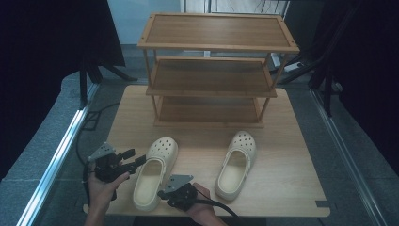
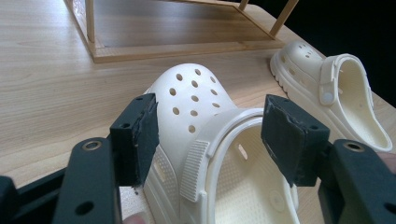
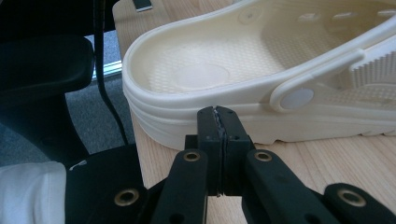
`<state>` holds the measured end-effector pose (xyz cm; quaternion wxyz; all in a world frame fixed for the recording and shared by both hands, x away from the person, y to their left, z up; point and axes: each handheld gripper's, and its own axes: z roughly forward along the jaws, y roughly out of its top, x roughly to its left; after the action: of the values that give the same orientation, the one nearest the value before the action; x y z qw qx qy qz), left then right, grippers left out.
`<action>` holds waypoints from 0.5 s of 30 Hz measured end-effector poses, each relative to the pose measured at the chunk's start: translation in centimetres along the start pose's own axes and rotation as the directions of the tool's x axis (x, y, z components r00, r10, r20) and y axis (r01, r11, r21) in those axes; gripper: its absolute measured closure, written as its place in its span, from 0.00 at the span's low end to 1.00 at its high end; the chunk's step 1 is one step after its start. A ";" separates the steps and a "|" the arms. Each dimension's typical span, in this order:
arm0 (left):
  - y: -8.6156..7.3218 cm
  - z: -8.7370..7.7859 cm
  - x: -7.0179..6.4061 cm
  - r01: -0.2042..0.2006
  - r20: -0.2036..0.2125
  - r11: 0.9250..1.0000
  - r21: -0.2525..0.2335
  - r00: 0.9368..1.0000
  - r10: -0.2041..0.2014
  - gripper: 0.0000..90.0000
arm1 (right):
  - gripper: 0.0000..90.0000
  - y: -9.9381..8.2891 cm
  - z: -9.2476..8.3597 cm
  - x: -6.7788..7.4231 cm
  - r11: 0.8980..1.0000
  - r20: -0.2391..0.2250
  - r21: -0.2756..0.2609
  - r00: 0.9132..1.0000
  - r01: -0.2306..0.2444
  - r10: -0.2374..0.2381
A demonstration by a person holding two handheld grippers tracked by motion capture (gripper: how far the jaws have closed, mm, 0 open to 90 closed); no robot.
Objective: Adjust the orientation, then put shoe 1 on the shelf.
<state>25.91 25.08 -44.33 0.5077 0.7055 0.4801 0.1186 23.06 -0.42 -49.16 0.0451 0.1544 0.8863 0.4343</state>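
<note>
Closest to the lens, the right claw has its jaws pressed together on nothing, tips just at the heel sidewall of the near clog. That clog lies on the counter at about seven o'clock from the wooden rack, with its twin toward five o'clock. Straddling the near clog's upper, the left claw stands wide open, pads apparently clear of it, though contact is hard to judge. My reading: the grasp is being set up. Next, the open jaws need to close across the upper. Both clogs are cream moulded foam, smooth, with round vent holes, pebbled footbeds and ribbed straps.
</note>
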 end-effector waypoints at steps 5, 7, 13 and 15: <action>0.0 -0.1 0.0 -0.004 0.002 1.000 0.005 1.000 0.004 0.41 | 0.98 -0.3 -1.4 -0.4 1.000 0.020 -0.019 1.000 -0.016 0.016; 0.0 -0.1 0.1 -0.004 0.002 1.000 0.005 1.000 0.004 0.41 | 0.97 -0.5 -2.1 -0.8 0.999 0.034 -0.030 0.999 -0.020 0.021; 0.0 0.0 -0.1 -0.009 0.014 1.000 0.017 1.000 0.009 0.40 | 0.84 -1.8 -5.9 -3.4 0.993 0.073 -0.082 0.993 -0.088 0.094; 0.0 0.0 -0.1 -0.011 0.015 1.000 0.020 1.000 0.011 0.40 | 0.81 -2.1 -7.0 -4.2 0.989 0.091 -0.099 0.989 -0.108 0.117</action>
<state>25.87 25.02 -44.32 0.5035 0.7140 0.4736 0.1112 25.02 -8.26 -46.69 0.0704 0.2224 0.8515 0.4696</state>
